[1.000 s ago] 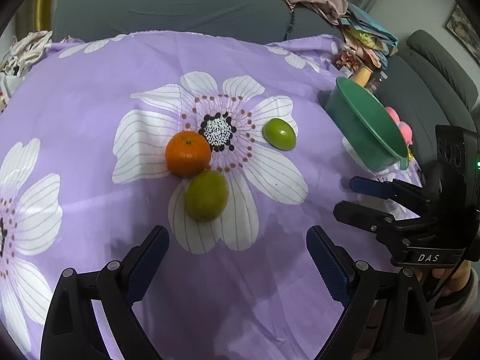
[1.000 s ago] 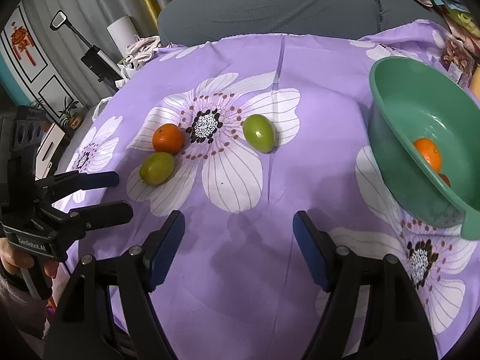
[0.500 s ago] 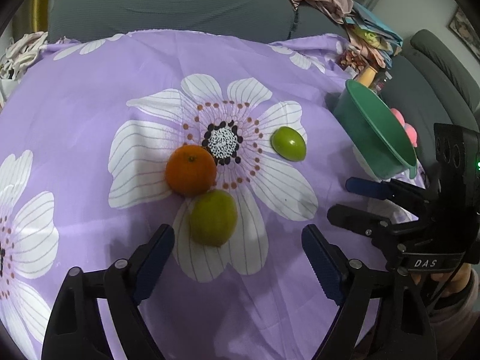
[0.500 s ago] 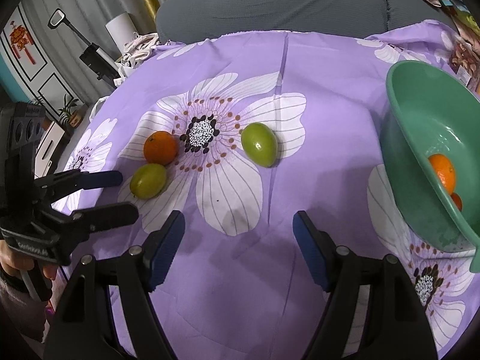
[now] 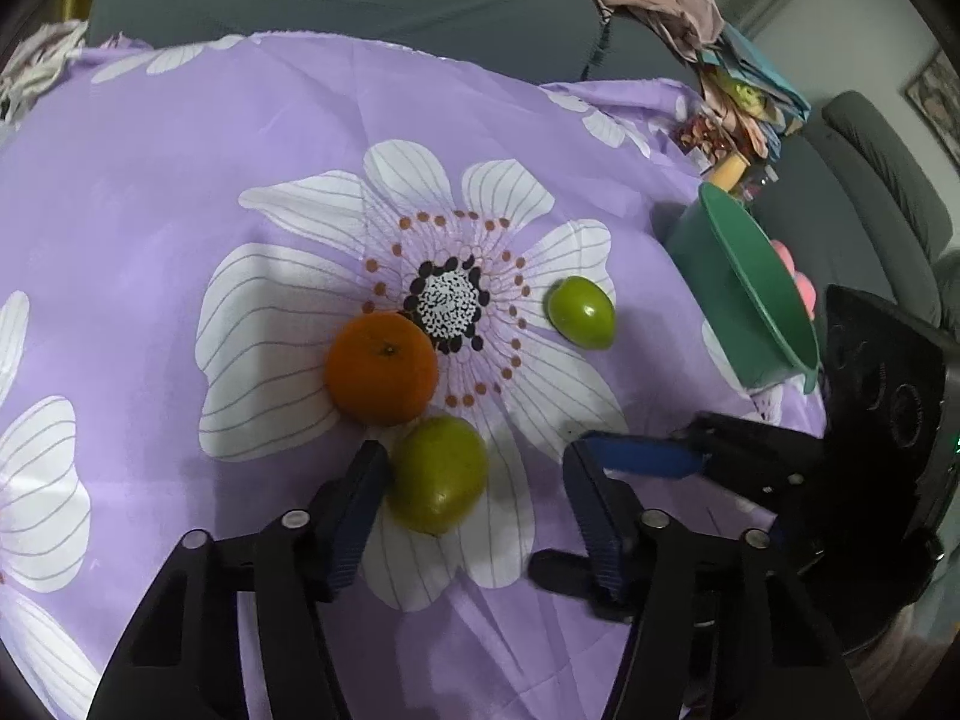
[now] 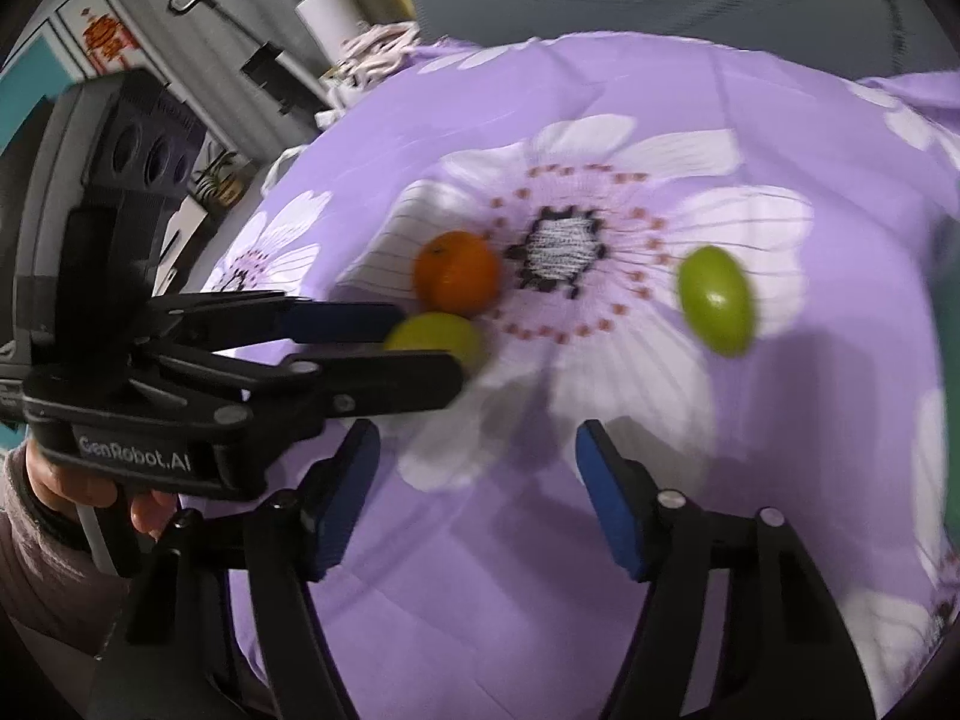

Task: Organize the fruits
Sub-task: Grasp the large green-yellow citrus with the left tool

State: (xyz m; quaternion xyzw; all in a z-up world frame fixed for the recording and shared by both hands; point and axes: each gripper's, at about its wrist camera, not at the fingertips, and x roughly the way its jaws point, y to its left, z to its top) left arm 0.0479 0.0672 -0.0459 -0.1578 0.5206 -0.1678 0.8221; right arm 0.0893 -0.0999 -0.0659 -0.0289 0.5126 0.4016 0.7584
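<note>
Left wrist view: the left tongs [image 5: 474,474] are standing partly spread and have just been closing, with the yellow-green fruit [image 5: 438,474] sitting between them. The left pad [image 5: 354,510] is touching the fruit's side; the right pad [image 5: 591,516] is standing clear of it, so no pinch yet. The orange [image 5: 381,367] is lying just behind the fruit, touching or nearly so, beside the dark centre of the big printed flower on the purple cloth [image 5: 180,180] covering the surface. A second, brighter green fruit [image 5: 581,312] is resting on a petal toward the surface's right edge, apart from the other two. The green bowl [image 5: 750,294] is sitting at the right edge. The right tongs [image 5: 600,510] are reaching in from the right, close behind the left tongs' right finger.

Right wrist view (blurred): the right tongs [image 6: 477,492] are standing spread, have just been closing, and are gripping nothing; only cloth [image 6: 510,570] is lying between the pads. The left tongs [image 6: 420,348] are coming in from the left around the yellow-green fruit [image 6: 441,336], with the orange [image 6: 459,273] just beyond. The bright green fruit [image 6: 717,300] is lying to the right, well apart from the tongs.
</note>
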